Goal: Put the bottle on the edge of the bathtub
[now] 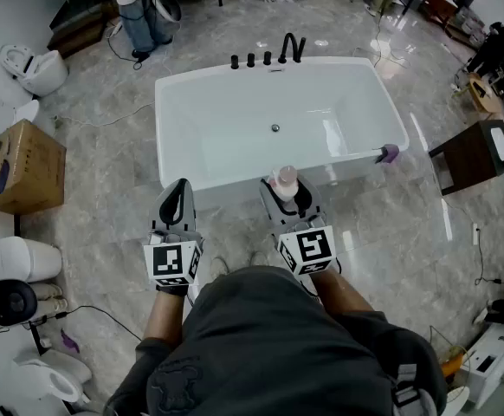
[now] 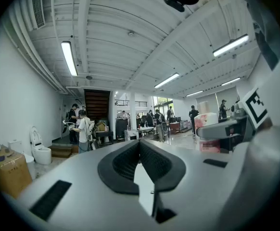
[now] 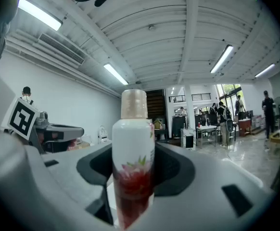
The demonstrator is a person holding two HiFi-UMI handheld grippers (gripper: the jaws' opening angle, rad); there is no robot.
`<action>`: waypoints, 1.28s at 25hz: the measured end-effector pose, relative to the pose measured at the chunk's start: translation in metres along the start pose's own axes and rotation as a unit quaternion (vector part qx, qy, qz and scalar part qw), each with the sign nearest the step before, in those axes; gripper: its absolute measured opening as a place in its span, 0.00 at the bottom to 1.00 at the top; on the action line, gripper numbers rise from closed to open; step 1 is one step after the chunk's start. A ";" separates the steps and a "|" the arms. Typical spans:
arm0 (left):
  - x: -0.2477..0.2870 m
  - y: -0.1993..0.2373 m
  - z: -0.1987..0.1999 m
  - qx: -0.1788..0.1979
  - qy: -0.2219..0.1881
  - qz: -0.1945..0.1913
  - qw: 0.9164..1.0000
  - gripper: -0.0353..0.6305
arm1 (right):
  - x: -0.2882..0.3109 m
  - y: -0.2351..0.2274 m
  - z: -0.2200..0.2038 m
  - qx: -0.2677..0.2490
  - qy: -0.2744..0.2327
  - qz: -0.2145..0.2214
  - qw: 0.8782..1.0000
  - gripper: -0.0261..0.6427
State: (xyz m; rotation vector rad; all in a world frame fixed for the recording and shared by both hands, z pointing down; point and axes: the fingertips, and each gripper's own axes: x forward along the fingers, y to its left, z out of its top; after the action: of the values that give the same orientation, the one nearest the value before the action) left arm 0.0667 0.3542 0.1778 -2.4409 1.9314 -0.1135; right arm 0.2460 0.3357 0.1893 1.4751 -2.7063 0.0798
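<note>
Pinching the bottle (image 1: 284, 180) upright with right gripper (image 1: 287, 195), at bathtub (image 1: 220, 180) near rim; left gripper (image 1: 176, 199) pressed together, empty. Likely to tip inward or onto floor (image 1: 390, 232) if released off-centre.

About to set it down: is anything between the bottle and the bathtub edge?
Nothing visible. The bottle, held in the right tool, is right by the bathtub's near rim, which is bare there. A small purple item sits at the rim's right corner, off to the side.
</note>
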 end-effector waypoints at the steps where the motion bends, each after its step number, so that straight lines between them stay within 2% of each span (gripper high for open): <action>1: 0.002 -0.002 0.000 -0.001 0.000 0.000 1.000 0.06 | 0.000 -0.002 -0.001 0.001 0.001 0.001 1.000 0.37; 10: 0.016 -0.014 -0.002 -0.001 0.005 0.011 1.000 0.06 | 0.001 -0.021 -0.002 0.011 -0.001 0.014 1.000 0.37; 20: 0.036 -0.018 -0.018 0.000 0.018 0.031 0.999 0.06 | 0.030 -0.045 -0.029 0.007 0.024 0.036 0.999 0.37; 26: 0.067 0.012 -0.039 -0.010 0.030 0.043 0.999 0.06 | 0.076 -0.048 -0.043 0.004 0.041 0.045 0.998 0.37; 32: 0.124 0.067 -0.069 -0.027 0.041 0.036 0.998 0.06 | 0.151 -0.047 -0.054 -0.003 0.052 0.044 0.998 0.37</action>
State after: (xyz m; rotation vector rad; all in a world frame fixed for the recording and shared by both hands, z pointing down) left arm 0.0254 0.2194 0.2472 -2.4323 2.0802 -0.1661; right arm 0.2055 0.1876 0.2554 1.3124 -2.6853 0.1485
